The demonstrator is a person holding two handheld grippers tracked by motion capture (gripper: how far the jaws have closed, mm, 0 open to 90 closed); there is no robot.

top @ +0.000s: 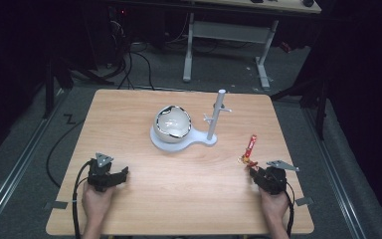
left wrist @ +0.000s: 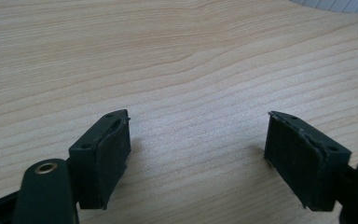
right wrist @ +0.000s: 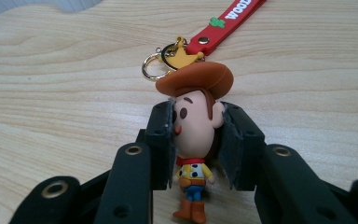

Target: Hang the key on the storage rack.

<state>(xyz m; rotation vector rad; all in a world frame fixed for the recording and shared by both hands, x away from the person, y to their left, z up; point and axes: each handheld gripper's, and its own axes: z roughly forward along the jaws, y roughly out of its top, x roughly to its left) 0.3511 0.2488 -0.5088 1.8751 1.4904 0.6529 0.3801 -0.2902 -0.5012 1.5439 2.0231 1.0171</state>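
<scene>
Right gripper (right wrist: pixel 196 140) pinches the head of a small cowboy figure keychain (right wrist: pixel 195 135) between its two black pads, seen plainly in the right gripper view; the figure has a wide brown hat, a cream face with brown hair, a red neckerchief, a yellow shirt with a spotted vest, blue trousers and orange-brown boots; it lies on its back on the wooden table (top: pixel 179 199), boots toward the camera; beyond the hat, at about twelve o'clock, a gold ring (right wrist: pixel 153 65) and a yellow charm join a red strap (right wrist: pixel 223 21) with white lettering and a green mark, running off toward one o'clock; in the high view the keychain (top: pixel 249 149) sits at about four o'clock from the table's middle, the right gripper (top: pixel 256 173) just behind it; left gripper (top: pixel 118 175) rests at about eight o'clock, its jaws spread wide over bare wood in the left gripper view; near the table's middle stands a white stand (top: pixel 214 119) with a post and short pegs; a pale bowl (top: pixel 172 122) sits on its round base, well apart from both grippers.
</scene>
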